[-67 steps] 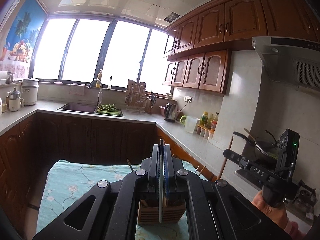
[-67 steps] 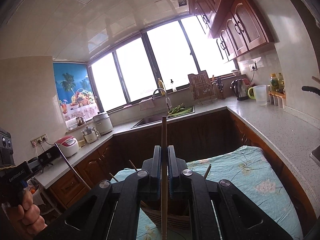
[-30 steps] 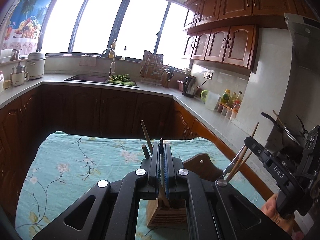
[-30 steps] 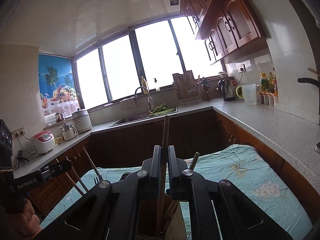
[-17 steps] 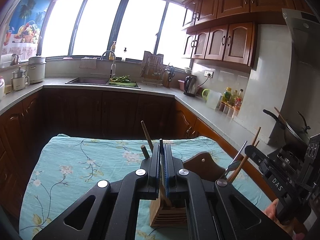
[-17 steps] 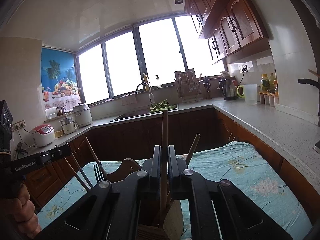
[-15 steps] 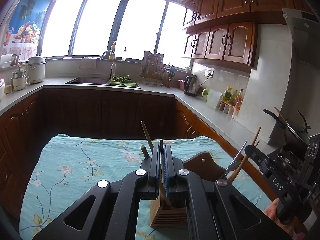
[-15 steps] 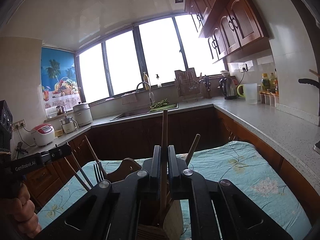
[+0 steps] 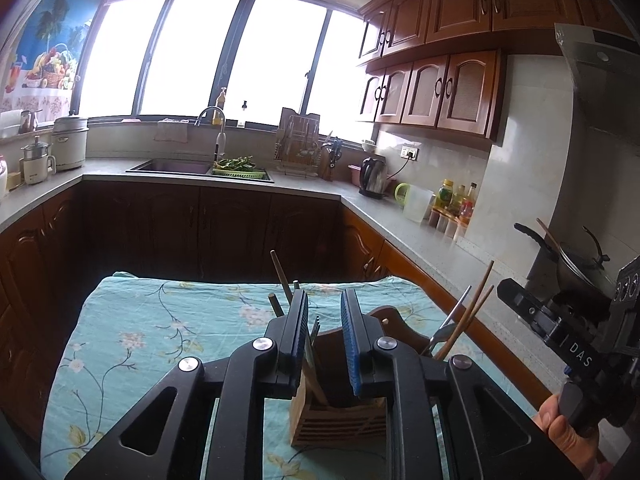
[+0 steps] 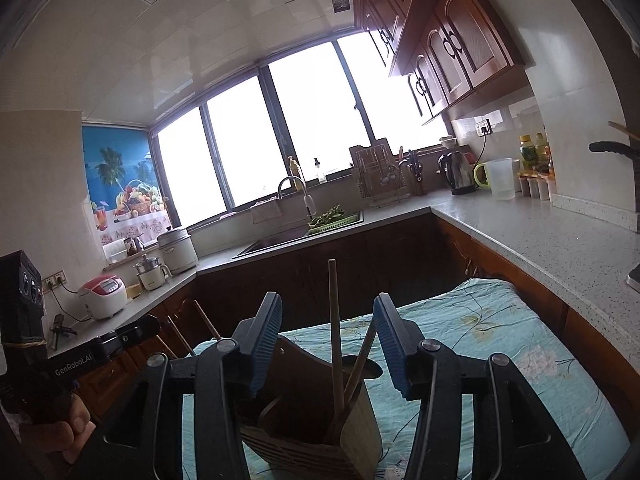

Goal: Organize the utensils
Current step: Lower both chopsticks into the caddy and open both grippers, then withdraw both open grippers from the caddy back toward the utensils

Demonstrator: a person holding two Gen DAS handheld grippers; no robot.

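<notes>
A slatted wooden utensil holder (image 9: pixel 338 420) stands on the floral cloth (image 9: pixel 160 328), also in the right wrist view (image 10: pixel 312 432). A fork (image 9: pixel 314 330) stands in it between my left gripper's pads. Wooden chopsticks (image 10: pixel 334 332) stand in it between my right gripper's pads; more chopsticks (image 9: pixel 468 312) lean out at the right. My left gripper (image 9: pixel 324 340) is open just above the holder. My right gripper (image 10: pixel 328 344) is wide open above it. Neither holds anything.
The cloth-covered table sits in a U-shaped kitchen. The grey counter (image 9: pixel 404 232) runs close along the right with a kettle (image 9: pixel 374 178), jug and bottles. A wok (image 9: pixel 576 264) sits at far right. The sink (image 9: pixel 172 166) is at the back.
Both grippers were shut, the left on the fork and the right on a chopstick; both have opened and the utensils now stand in the holder.
</notes>
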